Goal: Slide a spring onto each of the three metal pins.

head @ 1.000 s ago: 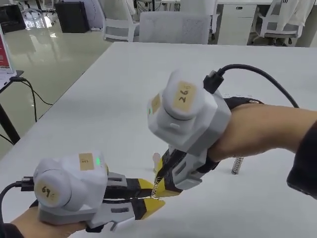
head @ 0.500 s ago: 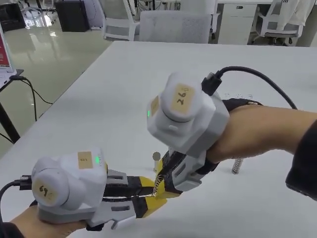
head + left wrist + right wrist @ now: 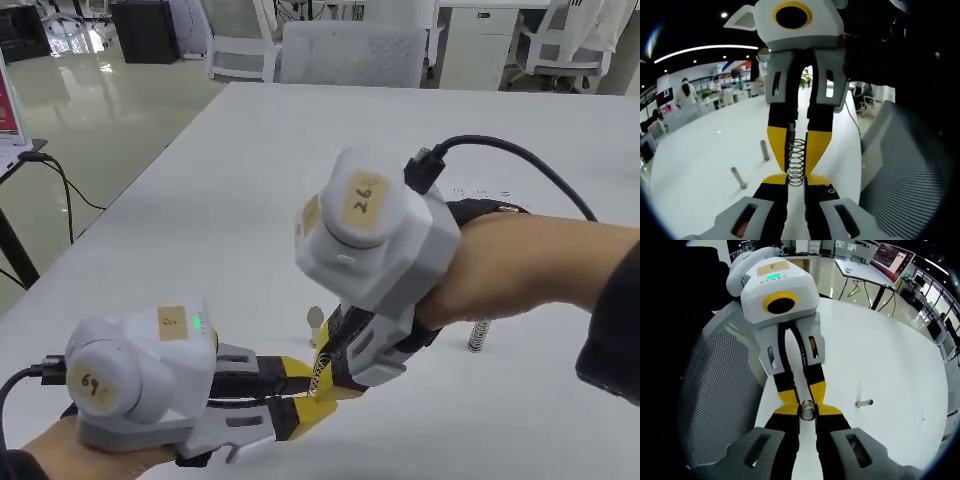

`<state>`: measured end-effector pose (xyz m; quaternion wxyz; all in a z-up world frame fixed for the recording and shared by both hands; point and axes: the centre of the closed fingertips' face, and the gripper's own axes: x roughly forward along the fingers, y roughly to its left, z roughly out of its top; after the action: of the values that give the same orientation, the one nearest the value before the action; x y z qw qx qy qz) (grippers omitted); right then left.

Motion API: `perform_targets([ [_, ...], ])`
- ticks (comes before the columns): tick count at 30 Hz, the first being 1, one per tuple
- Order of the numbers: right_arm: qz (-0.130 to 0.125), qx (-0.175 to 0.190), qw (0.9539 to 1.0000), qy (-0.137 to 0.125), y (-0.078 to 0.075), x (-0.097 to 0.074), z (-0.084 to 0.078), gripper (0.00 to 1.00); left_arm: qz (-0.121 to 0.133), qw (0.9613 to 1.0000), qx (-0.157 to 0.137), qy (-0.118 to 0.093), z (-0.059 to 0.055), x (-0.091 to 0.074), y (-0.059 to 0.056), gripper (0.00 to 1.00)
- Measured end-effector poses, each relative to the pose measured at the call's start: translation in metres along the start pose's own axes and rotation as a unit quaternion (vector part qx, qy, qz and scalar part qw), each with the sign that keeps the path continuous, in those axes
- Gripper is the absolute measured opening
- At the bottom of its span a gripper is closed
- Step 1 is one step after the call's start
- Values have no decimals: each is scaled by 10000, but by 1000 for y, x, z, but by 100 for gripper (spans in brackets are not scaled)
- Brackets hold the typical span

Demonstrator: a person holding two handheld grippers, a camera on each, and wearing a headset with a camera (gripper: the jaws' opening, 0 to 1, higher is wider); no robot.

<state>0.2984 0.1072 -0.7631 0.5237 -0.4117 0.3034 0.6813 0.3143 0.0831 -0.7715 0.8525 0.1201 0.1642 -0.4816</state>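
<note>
A small steel spring (image 3: 320, 371) hangs above the white table (image 3: 250, 180) between two grippers that meet tip to tip. My left gripper (image 3: 308, 393) comes in from the lower left, its yellow tips closed on the spring's (image 3: 796, 162) lower end. My right gripper (image 3: 328, 380) points down from above, and its jaws flank the spring (image 3: 808, 409) along its length. In the left gripper view my left gripper (image 3: 796, 180) is at the bottom and my right gripper (image 3: 797, 147) is at the top. A bare metal pin (image 3: 316, 319) stands just behind. Another pin carrying a spring (image 3: 481, 335) stands to the right.
Two bare pins (image 3: 764, 149) (image 3: 738, 177) are on the table in the left gripper view, and one pin (image 3: 863, 403) shows in the right gripper view. A grey mesh chair (image 3: 350, 55) stands at the table's far edge. A cable (image 3: 530, 160) trails from the right gripper.
The right gripper has shifted very slightly. Both grippers stay tip to tip around the spring.
</note>
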Motion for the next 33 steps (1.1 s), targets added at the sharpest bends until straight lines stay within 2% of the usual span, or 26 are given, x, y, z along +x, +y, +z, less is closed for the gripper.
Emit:
perform_targets([
  [9,-68,31,10000,19,-4,-2,-2,8,28,10000,-61,25,-1,0,1,8],
  [33,-185,91,9997,97,-10,-5,-9,8,349,9987,-364,114,-8,-2,14,29],
])
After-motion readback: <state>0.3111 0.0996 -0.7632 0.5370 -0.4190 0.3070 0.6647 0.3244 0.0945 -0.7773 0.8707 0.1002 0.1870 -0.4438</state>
